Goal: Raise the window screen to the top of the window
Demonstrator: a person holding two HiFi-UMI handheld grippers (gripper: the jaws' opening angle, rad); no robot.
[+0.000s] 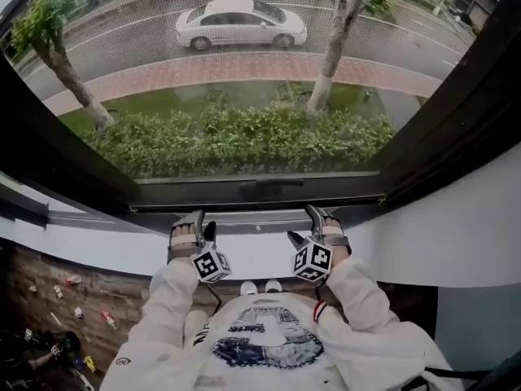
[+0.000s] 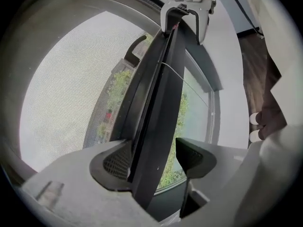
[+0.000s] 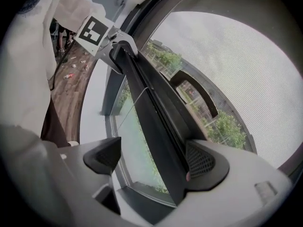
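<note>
Sleeves (image 1: pixel 366 316) of a white top fill the 6 o'clock edge of the head view, and both arms reach forward to the foot of the window. Left claw (image 1: pixel 199 222) sits at about 7 o'clock and right claw (image 1: pixel 309 225) at about 5 o'clock, each with its marker cube turned toward the camera, just above the white sill (image 1: pixel 252 251).

The window screen (image 1: pixel 244 72) covers the opening from 9 through 12 to 3 o'clock. Its fine mesh lies over a silver car (image 1: pixel 241 23) at 12 o'clock, a hedge (image 1: pixel 244 141) near the centre and two tree trunks. Its dark bottom bar (image 1: pixel 244 192) lies low, just above the claws.

Seen from the left gripper view, the left claw (image 2: pixel 154 160) is released. The bar (image 2: pixel 158 103) runs up between its jaws, touching the 9 o'clock pad (image 2: pixel 116 162) and clear of the 3 o'clock one. A curved handle (image 2: pixel 134 48) sits at 11 o'clock.

From the right gripper view the right claw (image 3: pixel 152 157) is likewise released. The bar (image 3: pixel 156 122) lies against the 3 o'clock pad (image 3: pixel 201 160), well clear of the 9 o'clock pad.
</note>
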